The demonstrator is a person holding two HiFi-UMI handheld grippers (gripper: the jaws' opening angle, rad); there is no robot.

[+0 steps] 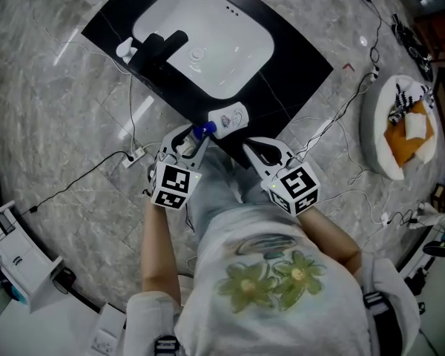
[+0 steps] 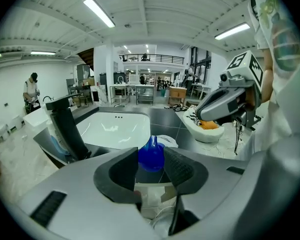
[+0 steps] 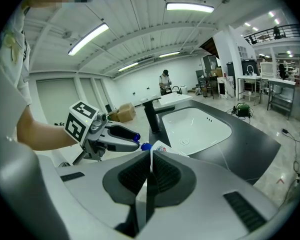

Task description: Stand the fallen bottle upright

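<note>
Righting step, by the look of it: left gripper jaws pinching the blue cap of the bottle, lying mid-frame on the dark tabletop below the sink. Right gripper jaws pressed together, empty. Next up, probably: swing the cap end upward, gently.

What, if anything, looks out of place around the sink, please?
The white bottle lies on its side on the black counter beside the sink, not standing; the left tongs are clamped on its blue cap. Nothing looks spilled.

Grey marble floor, ceiling strip lights
</note>
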